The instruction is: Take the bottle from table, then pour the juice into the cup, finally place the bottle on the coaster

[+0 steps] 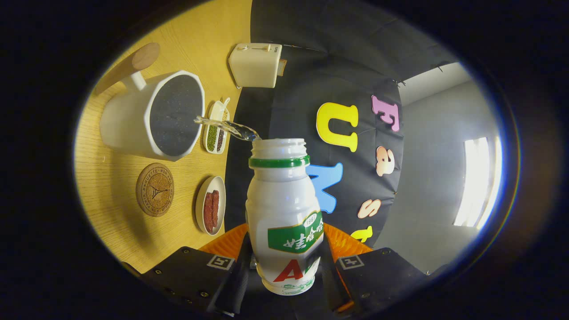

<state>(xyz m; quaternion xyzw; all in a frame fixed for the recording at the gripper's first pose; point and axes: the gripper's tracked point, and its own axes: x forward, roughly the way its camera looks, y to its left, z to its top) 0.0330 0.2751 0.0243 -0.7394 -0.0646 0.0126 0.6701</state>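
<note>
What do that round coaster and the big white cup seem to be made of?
The coaster looks like cork: tan, speckled, matte, with a printed or burnt ring design. The cup seems glazed ceramic or enamel, though it could be plastic: smooth white walls with a soft sheen, dark speckled inside, and a wood-like handle. The gripper has its jaws shut on the glossy white bottle, likely plastic.

Mock kitchen booth: wood table [186, 40] w/ toaster [255, 64], snack dishes [210, 204], black cloth wall [311, 66] behind.

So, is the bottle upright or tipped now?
Tipped. The bottle, held between the gripper fingers, has its open mouth turned toward the white cup, and a clear stream runs into it.
</note>
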